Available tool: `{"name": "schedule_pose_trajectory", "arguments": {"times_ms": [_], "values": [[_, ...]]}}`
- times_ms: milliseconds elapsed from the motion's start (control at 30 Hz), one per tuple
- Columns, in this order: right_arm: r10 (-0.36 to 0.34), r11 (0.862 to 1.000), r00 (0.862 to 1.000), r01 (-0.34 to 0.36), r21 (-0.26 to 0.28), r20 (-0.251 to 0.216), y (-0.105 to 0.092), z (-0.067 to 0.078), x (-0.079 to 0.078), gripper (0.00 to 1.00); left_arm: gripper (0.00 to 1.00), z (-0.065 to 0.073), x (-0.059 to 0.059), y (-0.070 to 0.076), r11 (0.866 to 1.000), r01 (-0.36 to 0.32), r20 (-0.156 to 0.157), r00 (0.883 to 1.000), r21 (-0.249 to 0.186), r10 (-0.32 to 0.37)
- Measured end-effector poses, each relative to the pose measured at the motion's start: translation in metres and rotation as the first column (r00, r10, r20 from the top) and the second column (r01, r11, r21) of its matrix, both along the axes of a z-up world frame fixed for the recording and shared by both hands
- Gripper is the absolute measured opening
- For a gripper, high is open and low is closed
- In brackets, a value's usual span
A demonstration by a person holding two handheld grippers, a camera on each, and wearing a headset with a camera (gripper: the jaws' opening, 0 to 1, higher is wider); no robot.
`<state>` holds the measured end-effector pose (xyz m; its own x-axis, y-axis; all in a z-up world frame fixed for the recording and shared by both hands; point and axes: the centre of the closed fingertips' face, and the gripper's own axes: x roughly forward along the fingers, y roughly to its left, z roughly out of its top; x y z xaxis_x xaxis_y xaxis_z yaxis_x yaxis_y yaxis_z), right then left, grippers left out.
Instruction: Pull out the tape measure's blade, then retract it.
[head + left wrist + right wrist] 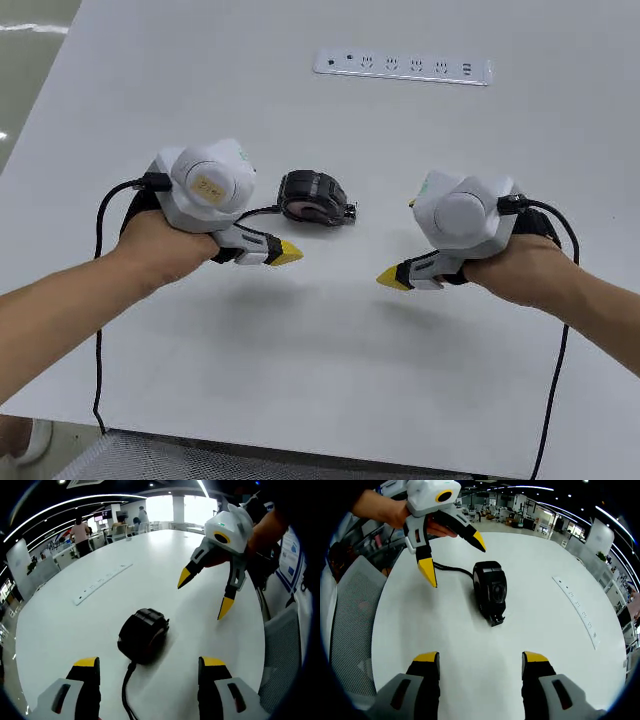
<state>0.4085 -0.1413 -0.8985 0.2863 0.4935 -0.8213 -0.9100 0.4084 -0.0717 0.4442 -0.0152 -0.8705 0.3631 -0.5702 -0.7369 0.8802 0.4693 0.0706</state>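
Black tape measure (pixel 315 197) on the white worktop (pixel 300 340), roughly midway between the two grippers and a little farther from the person than their tips. Rests free, touched by neither gripper. Metal hook (pixel 350 212) sitting at the mouth of the case, on the side toward the right gripper. In the right gripper view, tape measure (pixel 490 591) with its round face turned partly to the camera and the hook end nearest. In the left gripper view, tape measure (pixel 143 635) seen from its dark back, just beyond the jaws. Thin black cord (pixel 258 211) running from the case toward the left gripper. Left gripper (pixel 285 253) just beside the tape measure, held in the person's left hand (pixel 160 245), yellow tips aimed at the right gripper; jaws spread wide apart with nothing between them, as seen at (pixel 149 662) and (pixel 453 556). Right gripper (pixel 392 278) a little farther off, held in the right hand (pixel 520 270), tips aimed back toward the left; likewise wide open and holding nothing, as seen at (pixel 480 657) and (pixel 204 593). White power strip (pixel 403 66) well apart, near the far edge of the worktop. Grey mesh chair (pixel 350 605) beside the near edge.
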Motion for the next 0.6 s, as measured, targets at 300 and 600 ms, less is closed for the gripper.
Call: {"name": "schedule_pose_trajectory", "arguments": {"times_ms": [300, 600], "values": [[0.061, 0.998, 0.998, -0.061, 0.000, 0.012, 0.011, -0.004, 0.007, 0.64, 0.75, 0.000, 0.004, -0.010, 0.995, 0.093, 0.007, 0.996, 0.026, -0.093], [0.097, 0.995, 0.995, -0.096, -0.005, 0.013, 0.017, -0.011, 0.016, 0.61, 0.71, -0.002, 0.013, -0.016, 0.984, 0.167, 0.018, 0.986, 0.052, -0.169]]}}
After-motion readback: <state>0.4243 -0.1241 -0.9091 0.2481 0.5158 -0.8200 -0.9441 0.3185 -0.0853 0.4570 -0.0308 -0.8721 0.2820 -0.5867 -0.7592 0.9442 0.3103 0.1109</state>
